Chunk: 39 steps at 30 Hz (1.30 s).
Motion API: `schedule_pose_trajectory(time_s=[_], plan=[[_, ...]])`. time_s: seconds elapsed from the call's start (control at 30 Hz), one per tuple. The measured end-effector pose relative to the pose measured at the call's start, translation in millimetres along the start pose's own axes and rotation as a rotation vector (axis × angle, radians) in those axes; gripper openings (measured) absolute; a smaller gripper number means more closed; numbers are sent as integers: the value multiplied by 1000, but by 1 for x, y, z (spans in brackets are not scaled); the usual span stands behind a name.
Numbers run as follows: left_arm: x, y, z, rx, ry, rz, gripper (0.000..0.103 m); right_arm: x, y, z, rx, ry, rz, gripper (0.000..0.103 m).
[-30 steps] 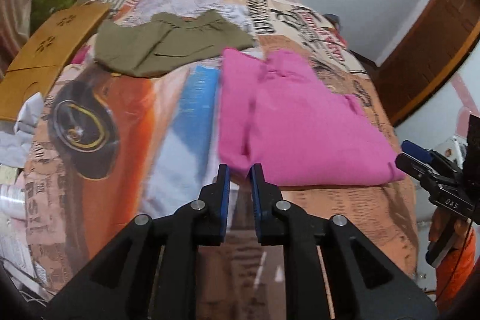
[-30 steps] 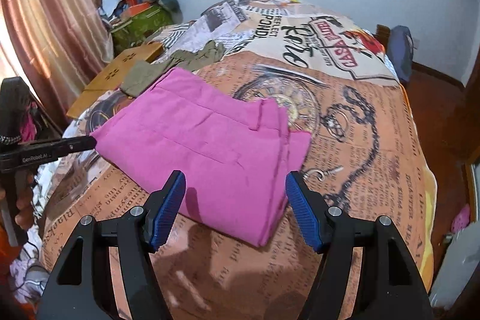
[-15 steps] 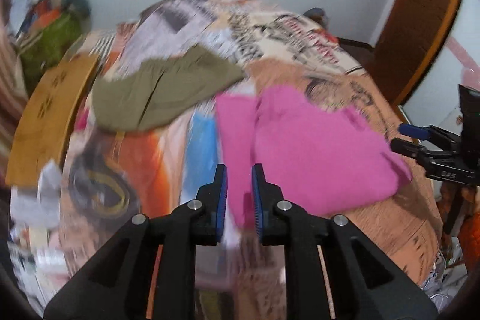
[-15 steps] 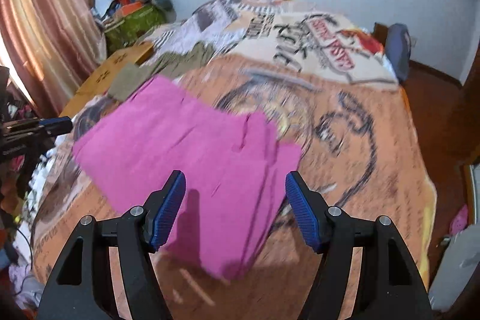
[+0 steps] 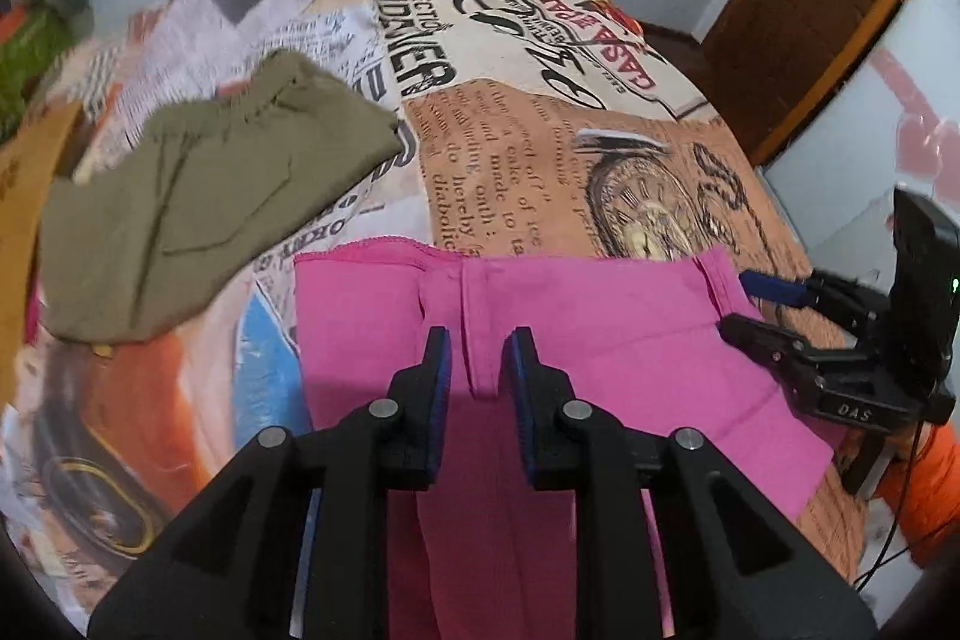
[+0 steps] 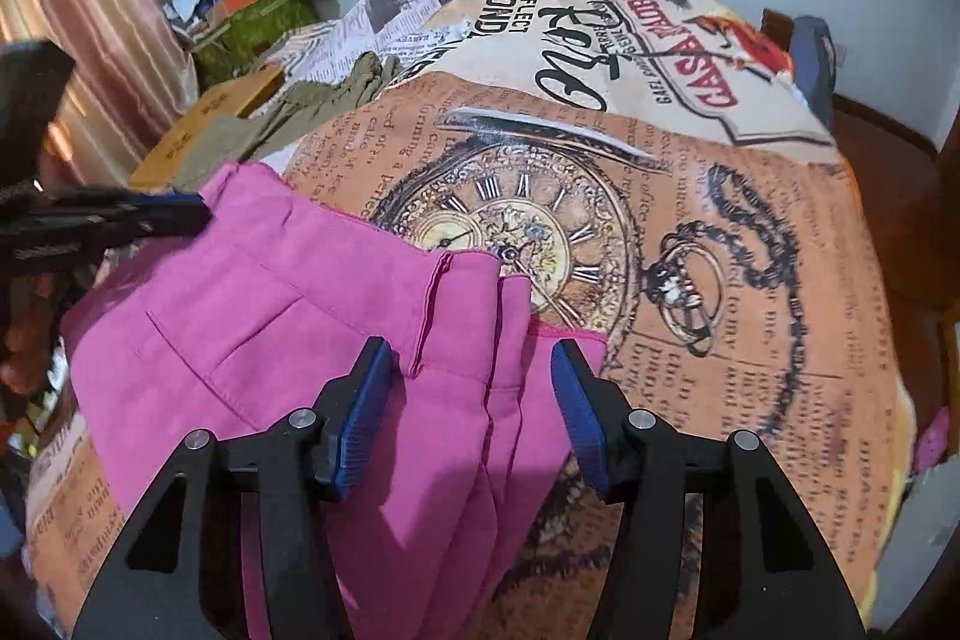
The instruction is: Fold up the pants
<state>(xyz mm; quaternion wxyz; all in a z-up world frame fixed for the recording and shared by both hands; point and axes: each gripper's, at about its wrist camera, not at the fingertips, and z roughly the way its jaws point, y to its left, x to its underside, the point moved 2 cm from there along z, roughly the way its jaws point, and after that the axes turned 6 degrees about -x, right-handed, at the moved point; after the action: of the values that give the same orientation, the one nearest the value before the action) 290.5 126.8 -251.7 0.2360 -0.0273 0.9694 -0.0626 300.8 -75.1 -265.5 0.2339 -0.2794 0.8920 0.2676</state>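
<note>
Right now your left gripper (image 5: 474, 361) hovers narrowly parted over the pink pants (image 5: 600, 340), gripping nothing; your right gripper (image 6: 471, 388) gapes wide above their folded edge. Those pants lie just beside the olive garment (image 5: 198, 196) on the bedspread (image 6: 720, 280).

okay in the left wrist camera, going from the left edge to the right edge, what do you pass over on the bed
Cardboard sheet → olive green pants → pink pants, with the left gripper over them, jaws slightly apart → right gripper at the pink pants' right edge, all on the printed bedspread.
</note>
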Motion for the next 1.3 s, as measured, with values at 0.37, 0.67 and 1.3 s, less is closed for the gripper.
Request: schedule_pose_trajectory(time_s=[0.37, 0.67, 1.3], plan=[[1, 10, 16, -84, -19, 5, 28, 1, 12, 5, 80, -5, -124, 27], [-2, -12, -53, -18, -120, 61, 34, -13, 26, -36, 20, -29, -60, 34], [64, -17, -45, -31, -77, 173, 48, 41, 59, -33, -2, 46, -190, 36]])
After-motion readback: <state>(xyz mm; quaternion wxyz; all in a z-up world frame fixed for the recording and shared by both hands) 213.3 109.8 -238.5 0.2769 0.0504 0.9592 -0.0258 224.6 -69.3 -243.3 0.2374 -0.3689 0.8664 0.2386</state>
